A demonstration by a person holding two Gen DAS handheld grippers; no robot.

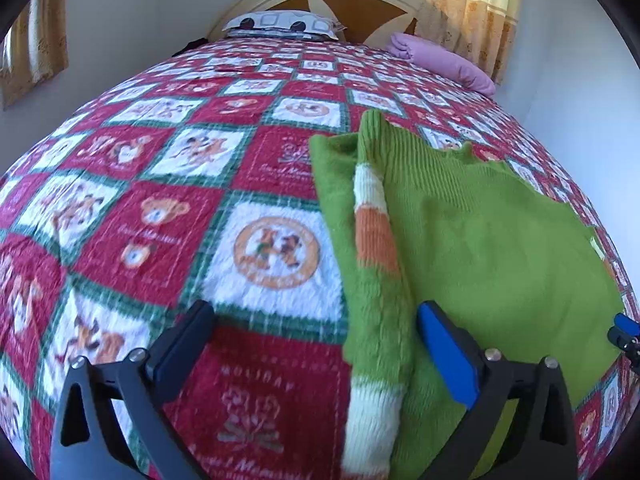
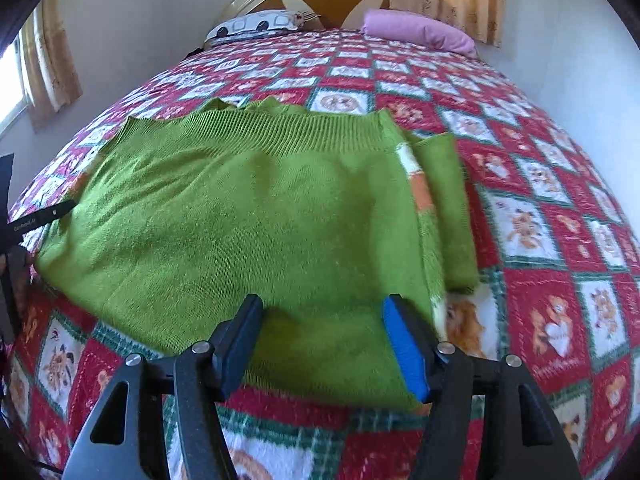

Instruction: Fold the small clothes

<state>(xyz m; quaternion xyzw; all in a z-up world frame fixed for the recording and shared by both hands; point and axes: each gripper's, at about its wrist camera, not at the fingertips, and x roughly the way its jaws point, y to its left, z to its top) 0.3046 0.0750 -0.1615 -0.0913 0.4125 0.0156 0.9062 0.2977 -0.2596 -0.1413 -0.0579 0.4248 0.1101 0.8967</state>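
Left gripper (image 1: 316,322): jaws spread wide, nothing between the pads. Its blue-padded finger (image 1: 448,356) stands over the green sweater (image 1: 500,240); whether it touches the knit cannot be told. The folded-in sleeve (image 1: 376,264), striped white and orange, runs forward between the fingers, nearer the blue one. The black finger is over the bare quilt (image 1: 160,220).

Right gripper (image 2: 322,320): jaws partly open, gripping nothing. The green sweater (image 2: 240,208) lies flat directly ahead and beneath both fingers, its near edge passing under them. Contact cannot be confirmed. The striped sleeve (image 2: 424,192) lies ahead to the blue-pad side. The other gripper shows at the far left edge.
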